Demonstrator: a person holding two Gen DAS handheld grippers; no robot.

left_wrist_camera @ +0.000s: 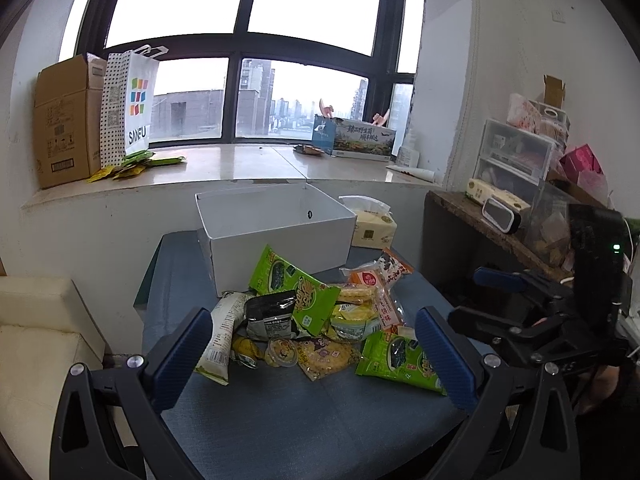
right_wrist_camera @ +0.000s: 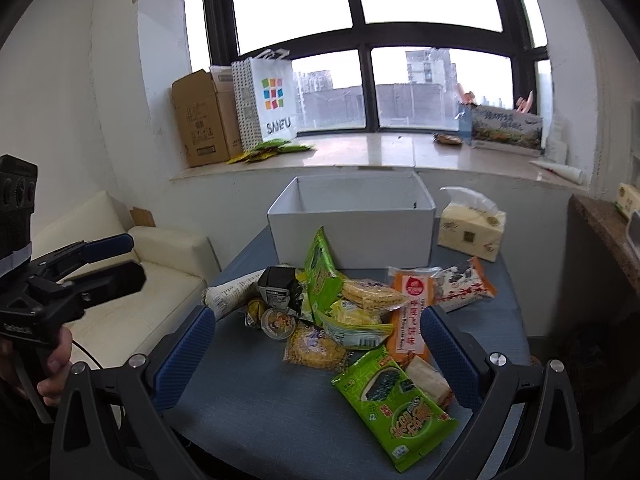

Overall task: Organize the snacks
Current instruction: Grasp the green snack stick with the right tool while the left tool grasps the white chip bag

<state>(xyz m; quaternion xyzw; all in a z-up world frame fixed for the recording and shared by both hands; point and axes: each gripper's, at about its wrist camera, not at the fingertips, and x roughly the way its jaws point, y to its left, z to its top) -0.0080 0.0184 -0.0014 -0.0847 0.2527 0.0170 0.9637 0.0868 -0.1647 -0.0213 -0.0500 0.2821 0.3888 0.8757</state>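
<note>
A pile of snack packets (left_wrist_camera: 316, 320) lies on the blue-grey table (left_wrist_camera: 280, 420), just in front of an open white box (left_wrist_camera: 276, 236) that looks empty. One green seaweed packet (left_wrist_camera: 296, 288) leans against the box and another (left_wrist_camera: 396, 360) lies flat at the front right. My left gripper (left_wrist_camera: 316, 354) hovers open before the pile, holding nothing. In the right wrist view the pile (right_wrist_camera: 352, 312), the box (right_wrist_camera: 352, 232), a green packet (right_wrist_camera: 392, 400) and an orange packet (right_wrist_camera: 412, 312) show. My right gripper (right_wrist_camera: 318, 358) is open and holds nothing.
A tissue pack (left_wrist_camera: 374, 228) sits right of the box. A cream sofa (right_wrist_camera: 160, 264) stands left of the table, and a dark shelf (left_wrist_camera: 480, 216) with plastic drawers (left_wrist_camera: 516, 152) stands to the right. On the windowsill (left_wrist_camera: 240, 164) are a cardboard box (left_wrist_camera: 66, 120) and a shopping bag (left_wrist_camera: 128, 108).
</note>
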